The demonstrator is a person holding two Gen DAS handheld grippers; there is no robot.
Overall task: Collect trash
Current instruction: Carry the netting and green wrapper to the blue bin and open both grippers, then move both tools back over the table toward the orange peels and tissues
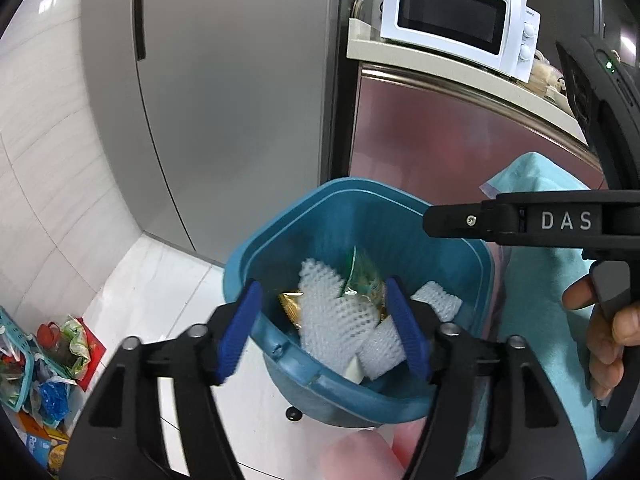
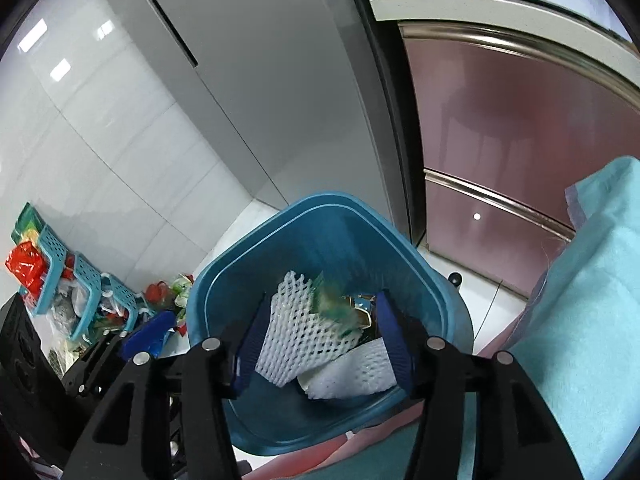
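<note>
Two claws hung spread wide and empty over the blue bin (image 1: 360, 216): left claw (image 1: 324, 328), right claw (image 2: 320, 340). Foam netting (image 2: 308, 336) and wrappers (image 1: 360, 276) lay below between the pads; probably light, soft, crushable, best pinched at a fold.

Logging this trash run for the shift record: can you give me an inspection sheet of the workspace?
Surface: white tile floor; teal cloth at right.
Job's things: blue bin holding white foam nets and a green wrapper.
Clutter: teal baskets with bags and packets by the wall.
Grippers: left gripper open over the bin; right gripper open over the bin; both empty.
Cables: nothing seen.
Surroundings: grey fridge, white microwave on a counter.
</note>
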